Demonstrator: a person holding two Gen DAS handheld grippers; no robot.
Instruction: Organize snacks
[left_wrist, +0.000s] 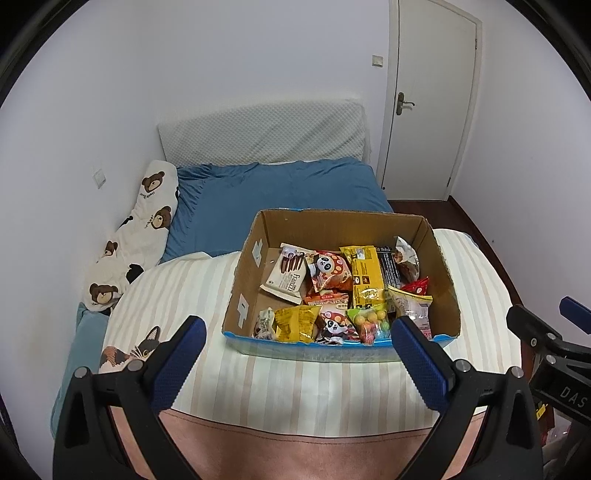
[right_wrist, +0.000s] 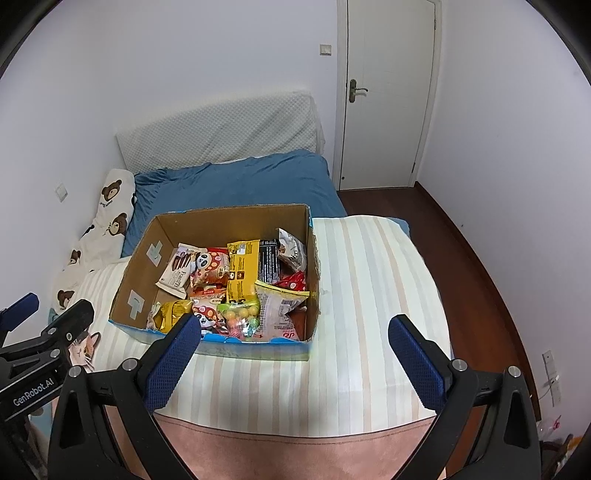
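A bear pillow (left_wrist: 140, 236) lies at the far left against the wall, beside the blue sheet (left_wrist: 280, 206). The left gripper (left_wrist: 299, 339) hangs with fingers wide apart, holding nothing, above the striped blanket (left_wrist: 295, 384). Ahead stands the box (left_wrist: 439, 254) full of snacks (left_wrist: 332, 288). The right gripper (right_wrist: 295, 339), fingers also spread and empty, hovers just before the box's near right corner.
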